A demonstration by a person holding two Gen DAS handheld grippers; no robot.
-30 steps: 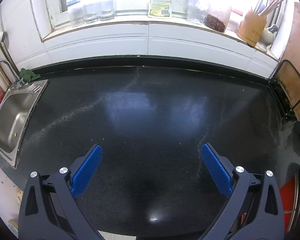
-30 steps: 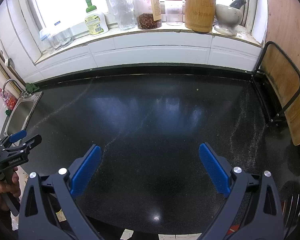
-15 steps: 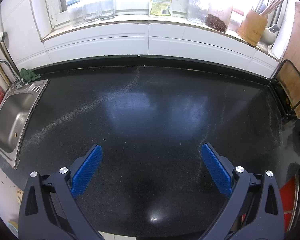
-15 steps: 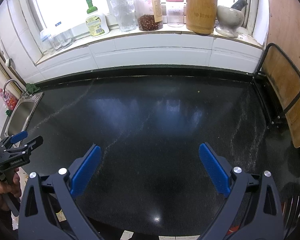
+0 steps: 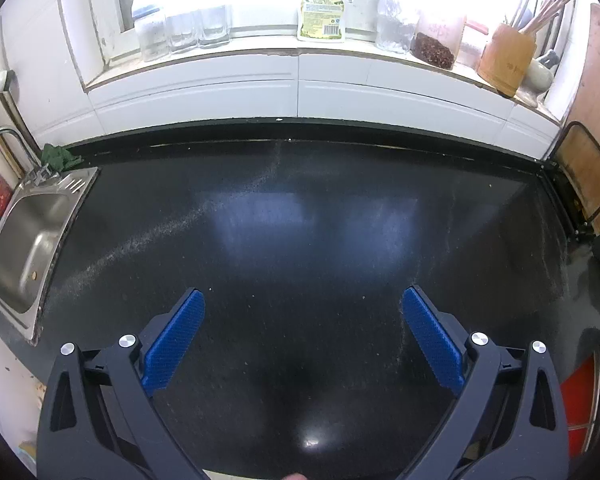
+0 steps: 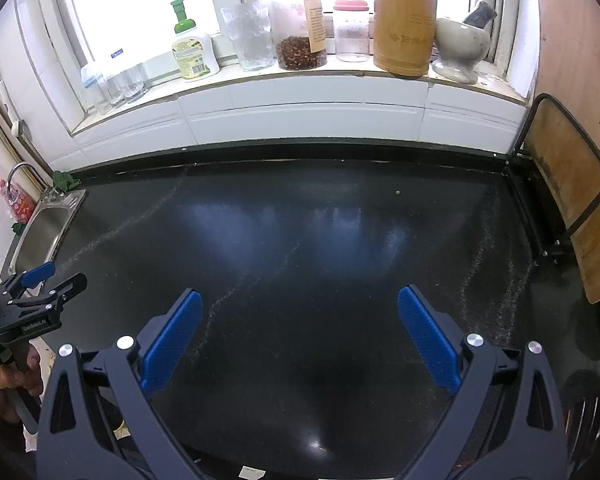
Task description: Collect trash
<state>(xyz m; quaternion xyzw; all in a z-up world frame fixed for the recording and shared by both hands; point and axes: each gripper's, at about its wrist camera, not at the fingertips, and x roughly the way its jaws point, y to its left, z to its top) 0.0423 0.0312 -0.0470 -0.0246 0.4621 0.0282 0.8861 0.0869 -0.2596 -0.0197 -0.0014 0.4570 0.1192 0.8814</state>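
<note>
Black countertop [image 5: 300, 220] beneath both wide-spread, level, empty grippers: left gripper [image 5: 303, 300], right gripper [image 6: 300, 298].

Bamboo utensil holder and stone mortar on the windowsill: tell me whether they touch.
Cannot tell. In the right wrist view the bamboo utensil holder and the stone mortar stand side by side and their outlines meet, with neither a gap nor contact plainly shown.

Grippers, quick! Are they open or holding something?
Left gripper: open, holding nothing.
Right gripper: open, holding nothing.

Two grippers [image 5: 303, 312] [image 6: 300, 308], one sink [image 5: 28, 236].
</note>
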